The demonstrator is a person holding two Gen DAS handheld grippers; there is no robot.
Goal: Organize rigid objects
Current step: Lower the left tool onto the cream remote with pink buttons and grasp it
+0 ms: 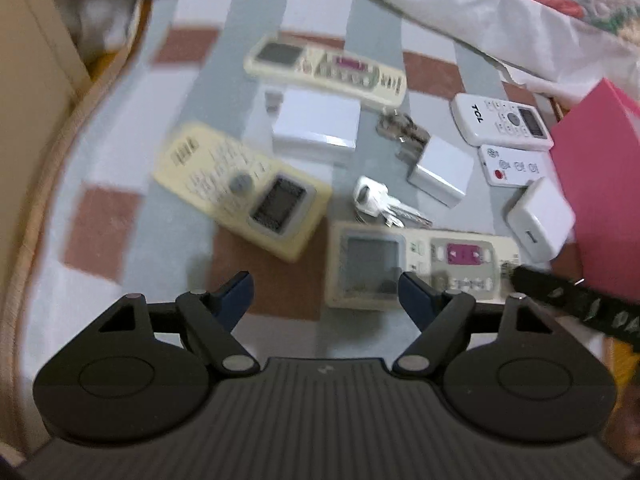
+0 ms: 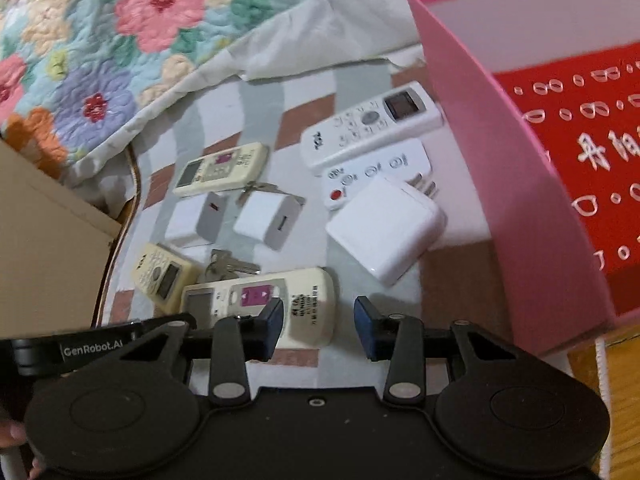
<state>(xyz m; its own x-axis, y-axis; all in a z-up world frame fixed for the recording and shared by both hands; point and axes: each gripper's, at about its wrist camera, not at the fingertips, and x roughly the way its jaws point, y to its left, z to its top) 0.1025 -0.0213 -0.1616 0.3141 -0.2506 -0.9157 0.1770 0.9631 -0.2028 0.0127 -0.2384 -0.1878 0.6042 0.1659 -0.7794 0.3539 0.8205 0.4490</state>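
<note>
We hold the left tool point(image 1: 326, 284) over the checked bedspread point(image 1: 120, 128), its jaws apart with nothing between them. Ahead and to its left lies a yellowed remote point(image 1: 244, 190), tilted; farther ahead sits a cream remote point(image 1: 326, 68) with a large white charger point(image 1: 316, 128) just before it. Directly ahead, close to the right fingertip, lies another cream remote point(image 1: 416, 264), with a bunch of keys point(image 1: 380, 204) just beyond it and a small white charger point(image 1: 442, 170) past those. To the right lie the TCL remote point(image 1: 502, 120), a small white remote point(image 1: 516, 164) and a white adapter point(image 1: 538, 220), beside the pink box point(image 1: 600, 184). Our right tool point(image 2: 316, 322) also hovers with jaws apart, gripping nothing; the cream remote with the magenta patch point(image 2: 260, 304) lies at its left fingertip, the white adapter point(image 2: 386, 228) ahead, the pink box point(image 2: 520, 184) to the right.
</note>
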